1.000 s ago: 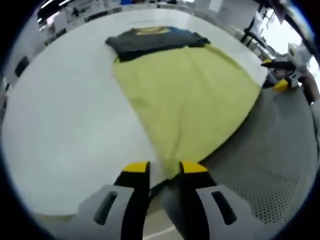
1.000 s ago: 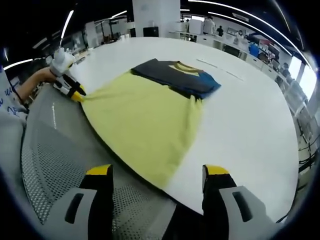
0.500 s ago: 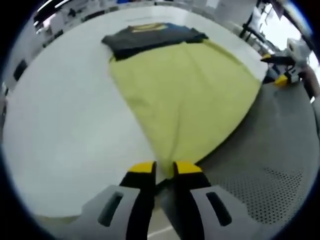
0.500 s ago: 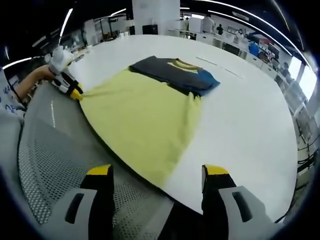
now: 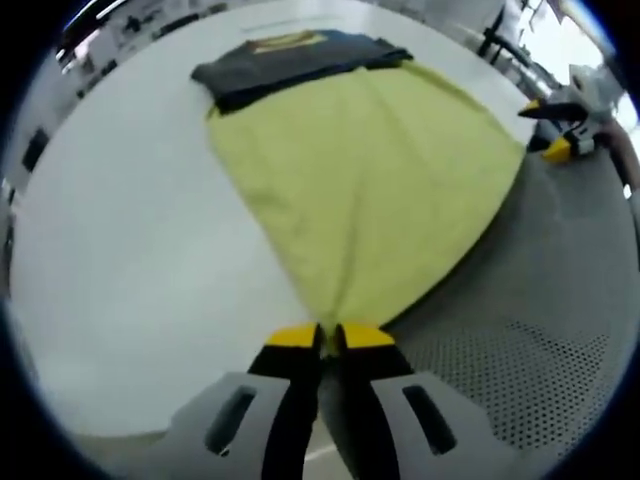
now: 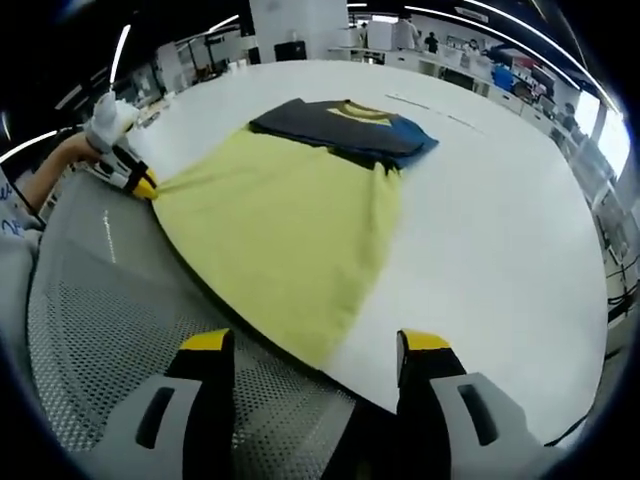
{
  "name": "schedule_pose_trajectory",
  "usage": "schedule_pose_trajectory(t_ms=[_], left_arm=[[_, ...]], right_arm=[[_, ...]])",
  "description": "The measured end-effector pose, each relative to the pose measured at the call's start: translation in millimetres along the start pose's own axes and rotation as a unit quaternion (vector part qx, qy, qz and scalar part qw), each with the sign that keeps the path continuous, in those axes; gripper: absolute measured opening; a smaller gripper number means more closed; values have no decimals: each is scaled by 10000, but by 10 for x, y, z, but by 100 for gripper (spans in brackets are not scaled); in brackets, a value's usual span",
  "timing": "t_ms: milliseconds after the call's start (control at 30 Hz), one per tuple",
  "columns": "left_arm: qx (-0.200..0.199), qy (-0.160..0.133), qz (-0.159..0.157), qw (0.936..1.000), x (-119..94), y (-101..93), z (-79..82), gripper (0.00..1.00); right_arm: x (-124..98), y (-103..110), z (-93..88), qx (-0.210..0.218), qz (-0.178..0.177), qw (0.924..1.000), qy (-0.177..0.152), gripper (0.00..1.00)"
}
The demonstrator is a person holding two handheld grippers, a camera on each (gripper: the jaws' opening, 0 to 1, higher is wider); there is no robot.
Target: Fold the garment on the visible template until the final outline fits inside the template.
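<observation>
A garment lies flat on the white round table (image 5: 130, 260). Its lower part is yellow (image 5: 370, 170) (image 6: 290, 220), and its far top part is dark with a yellow collar (image 5: 290, 60) (image 6: 340, 125). My left gripper (image 5: 328, 335) is shut on the near hem corner of the yellow cloth. In the right gripper view it (image 6: 140, 185) shows at the left, pinching that corner in a gloved hand. My right gripper (image 6: 315, 342) stands open just short of the other hem corner, nothing between its jaws. It also shows at the right edge of the left gripper view (image 5: 548, 130).
A grey perforated surface (image 5: 500, 380) (image 6: 100, 330) borders the table's near edge under both grippers. A person's arm (image 6: 50, 180) reaches in from the left. Bare white tabletop (image 6: 480, 230) lies on both sides of the garment. Benches stand far behind.
My left gripper's jaws have closed from slightly apart onto the yellow hem corner. The right gripper has stayed open, its view shifted only slightly.
</observation>
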State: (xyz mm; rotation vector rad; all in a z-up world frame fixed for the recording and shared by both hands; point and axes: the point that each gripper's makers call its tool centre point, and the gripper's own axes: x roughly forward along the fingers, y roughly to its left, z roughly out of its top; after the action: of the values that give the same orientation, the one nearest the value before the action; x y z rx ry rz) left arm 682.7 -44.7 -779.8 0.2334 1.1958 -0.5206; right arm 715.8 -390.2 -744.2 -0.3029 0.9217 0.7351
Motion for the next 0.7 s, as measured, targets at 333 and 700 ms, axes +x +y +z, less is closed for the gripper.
schedule_pose_trajectory(t_ms=[333,700], left_arm=[[-151,-71,49,9998,13,11,-9,1],[-77,179,23,9998,24,8,-7,1]], right_arm=[[105,-27,-74,37,-49,9997,227,56],[193,-72,-124,304,-44,9994,186,40]])
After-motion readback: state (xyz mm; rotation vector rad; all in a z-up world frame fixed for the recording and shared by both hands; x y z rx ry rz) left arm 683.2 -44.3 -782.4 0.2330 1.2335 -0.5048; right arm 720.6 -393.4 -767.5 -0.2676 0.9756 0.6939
